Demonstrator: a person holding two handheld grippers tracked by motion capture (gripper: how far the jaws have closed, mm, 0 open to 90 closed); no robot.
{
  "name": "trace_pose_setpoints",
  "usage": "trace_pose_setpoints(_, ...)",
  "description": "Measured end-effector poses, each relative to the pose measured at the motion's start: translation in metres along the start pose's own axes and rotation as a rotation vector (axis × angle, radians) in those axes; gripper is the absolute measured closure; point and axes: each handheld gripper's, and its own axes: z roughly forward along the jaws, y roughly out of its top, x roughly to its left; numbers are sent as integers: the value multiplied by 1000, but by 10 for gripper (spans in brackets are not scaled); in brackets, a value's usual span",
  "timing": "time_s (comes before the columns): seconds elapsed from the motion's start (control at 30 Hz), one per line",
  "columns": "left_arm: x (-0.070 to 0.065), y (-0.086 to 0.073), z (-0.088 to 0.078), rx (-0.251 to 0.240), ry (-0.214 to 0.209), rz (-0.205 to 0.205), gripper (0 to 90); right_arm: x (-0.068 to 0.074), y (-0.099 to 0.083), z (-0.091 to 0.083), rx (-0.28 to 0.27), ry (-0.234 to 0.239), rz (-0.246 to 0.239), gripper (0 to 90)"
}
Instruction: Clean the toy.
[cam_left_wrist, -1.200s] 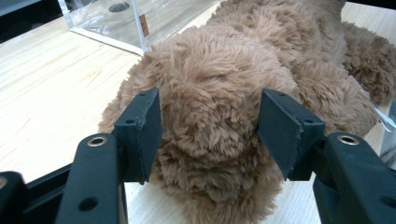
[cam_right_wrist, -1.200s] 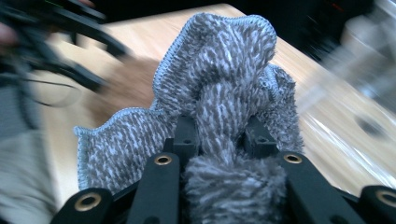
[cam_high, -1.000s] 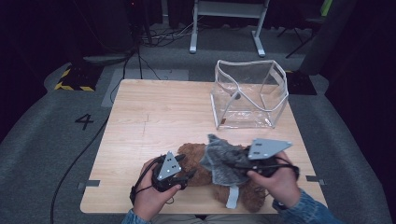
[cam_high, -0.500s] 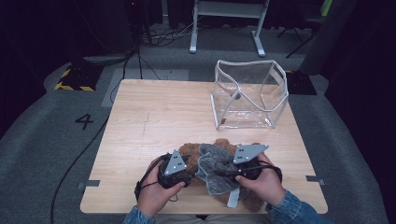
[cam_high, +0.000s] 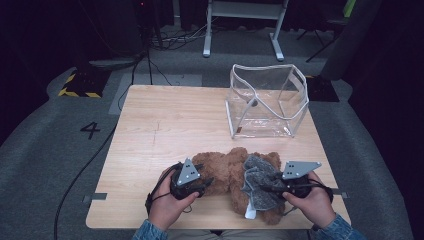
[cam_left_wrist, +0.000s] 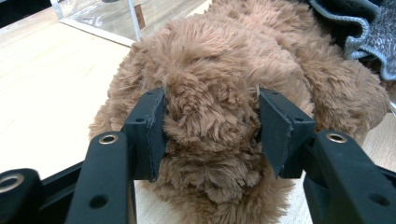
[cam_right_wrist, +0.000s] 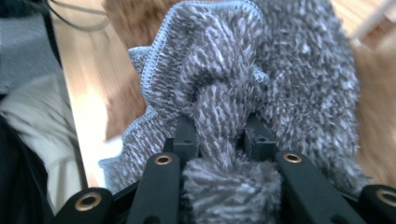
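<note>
My left hand-held gripper (cam_left_wrist: 212, 126) pinches the bear (cam_left_wrist: 224, 84); right hand-held gripper (cam_right_wrist: 219, 135) pinches grey garment (cam_right_wrist: 261, 74), bear directly beneath, lengthwise between both.

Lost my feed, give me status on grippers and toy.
Left gripper closing on brown plush bear. Right gripper shut on grey knit garment draped over it. Nothing blocking.

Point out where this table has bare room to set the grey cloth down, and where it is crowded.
The table's left half is bare, from the far edge to the teddy bear, left of the clear bag. A bare strip runs between bag and bear. The near edge is crowded: bear, grey cloth, left gripper, right gripper.
</note>
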Motion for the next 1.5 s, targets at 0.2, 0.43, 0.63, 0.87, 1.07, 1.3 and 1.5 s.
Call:
trace_pose_setpoints(0.2,0,0,0,5,4,0,459,-10,-29,-11,83,-68,52,724)
trace_pose_setpoints(0.43,1,0,0,8,5,-12,459,-23,-51,-32,159,-193,90,724)
trace_pose_setpoints(0.63,1,0,0,9,7,-9,459,0,-20,-58,1,-170,35,724)
trace_pose_setpoints(0.87,1,-1,0,4,-1,-10,458,37,32,-30,-121,-34,-92,709)
trace_pose_setpoints(1.07,3,-1,-1,6,-5,-7,458,50,46,31,-18,66,-148,708)
trace_pose_setpoints(1.3,3,-2,0,8,-10,-17,457,47,19,45,109,84,-172,720)
trace_pose_setpoints(1.5,3,-2,1,-2,-4,-23,456,34,-9,24,175,57,-108,721)
